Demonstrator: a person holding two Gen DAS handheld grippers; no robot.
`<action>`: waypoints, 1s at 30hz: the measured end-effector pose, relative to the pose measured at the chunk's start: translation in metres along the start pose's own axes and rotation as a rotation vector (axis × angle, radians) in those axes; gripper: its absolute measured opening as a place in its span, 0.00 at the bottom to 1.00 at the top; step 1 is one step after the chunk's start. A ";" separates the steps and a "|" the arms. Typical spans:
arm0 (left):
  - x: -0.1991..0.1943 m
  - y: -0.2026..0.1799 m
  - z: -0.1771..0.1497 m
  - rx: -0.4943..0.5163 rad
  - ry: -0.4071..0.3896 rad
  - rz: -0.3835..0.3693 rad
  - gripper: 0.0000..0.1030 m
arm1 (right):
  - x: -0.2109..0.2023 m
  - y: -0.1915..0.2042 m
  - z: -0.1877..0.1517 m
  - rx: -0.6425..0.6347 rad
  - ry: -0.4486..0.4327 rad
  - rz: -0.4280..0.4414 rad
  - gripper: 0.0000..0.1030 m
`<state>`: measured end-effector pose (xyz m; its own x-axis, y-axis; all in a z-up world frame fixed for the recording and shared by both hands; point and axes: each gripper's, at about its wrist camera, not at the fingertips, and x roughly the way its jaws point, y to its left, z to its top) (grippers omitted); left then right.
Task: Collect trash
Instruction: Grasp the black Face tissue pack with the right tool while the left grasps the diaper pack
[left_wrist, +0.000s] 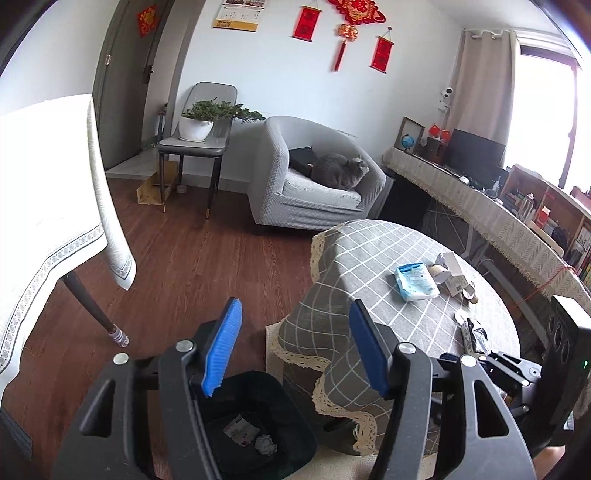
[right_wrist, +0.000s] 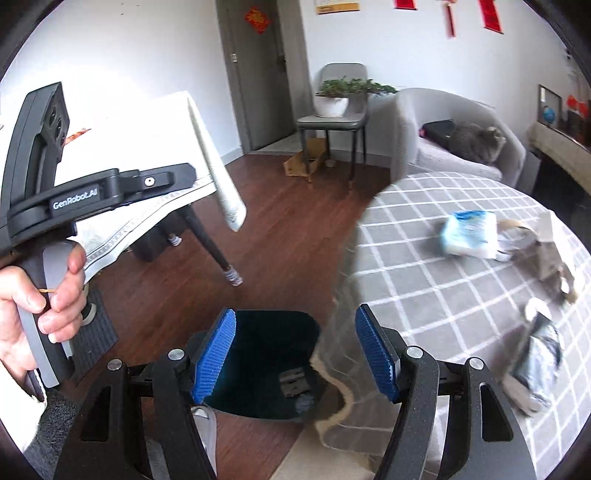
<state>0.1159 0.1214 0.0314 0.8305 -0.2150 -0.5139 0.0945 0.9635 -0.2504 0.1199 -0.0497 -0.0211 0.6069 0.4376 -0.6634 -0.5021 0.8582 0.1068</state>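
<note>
Two grippers hang over the dark bin (left_wrist: 255, 424) on the floor, both pointing down into it. Left gripper (left_wrist: 295, 347): blue pads spread wide, nothing between them. Right gripper (right_wrist: 295, 354): the same, spread and empty. A hand (right_wrist: 33, 295) wraps the left gripper's grey handle, seen from the right wrist view.

Inside the bin lie two bits of trash: a flat printed scrap (left_wrist: 240, 430) and a crumpled grey wad (left_wrist: 266, 445) just beside it.

Right of the bin stands a round table with a grey checked cloth (left_wrist: 369, 266), its lace edge hanging just beside the bin's rim. On it, well away from the bin, sit a blue-white tissue pack (left_wrist: 415, 282), a cluster of torn cardboard and paper (left_wrist: 454, 273), and one silvery crumpled wrapper (left_wrist: 478, 334).

Left of the bin, a white-clothed table (left_wrist: 48, 206) stands on the wood floor (left_wrist: 199, 258). Beyond the bin, one grey cat (left_wrist: 341, 171) rests in an armchair (left_wrist: 291, 184), next to one chair holding one potted plant (left_wrist: 199, 122).
</note>
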 end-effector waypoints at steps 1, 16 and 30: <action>0.001 -0.005 0.000 0.007 -0.003 0.001 0.64 | -0.004 -0.008 -0.002 0.014 -0.004 -0.017 0.66; 0.024 -0.062 -0.008 0.066 0.046 -0.061 0.68 | -0.049 -0.106 -0.043 0.232 -0.074 -0.313 0.75; 0.047 -0.093 -0.012 0.083 0.083 -0.099 0.69 | -0.041 -0.137 -0.061 0.431 -0.081 -0.395 0.79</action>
<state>0.1390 0.0202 0.0205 0.7670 -0.3183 -0.5570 0.2210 0.9462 -0.2365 0.1267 -0.2017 -0.0537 0.7508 0.0674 -0.6570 0.0565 0.9846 0.1655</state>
